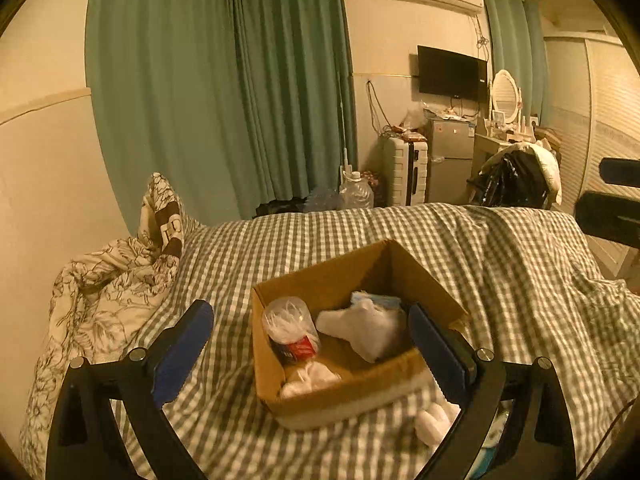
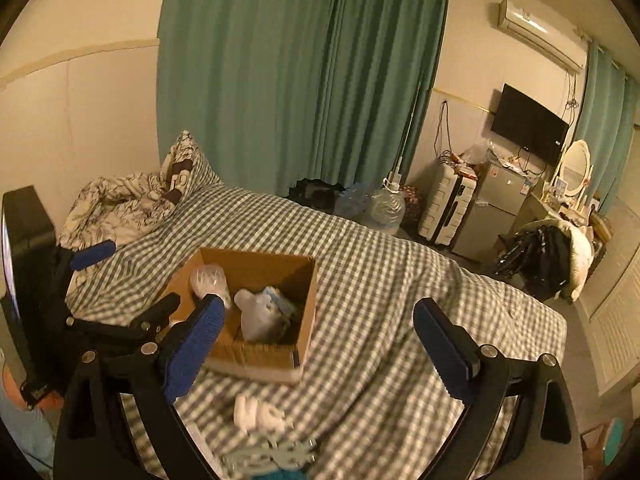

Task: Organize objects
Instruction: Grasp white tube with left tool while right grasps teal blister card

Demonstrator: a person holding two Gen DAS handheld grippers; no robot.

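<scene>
On the checked bed (image 1: 500,264), cardboard box (image 1: 360,396) between both wide-open, empty claws (image 1: 312,352) (image 2: 320,348), white bundle (image 2: 256,412) nearby

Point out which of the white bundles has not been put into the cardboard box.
The white bundle lying on the checked bedcover in front of the cardboard box; the other white bundles lie inside it.
</scene>
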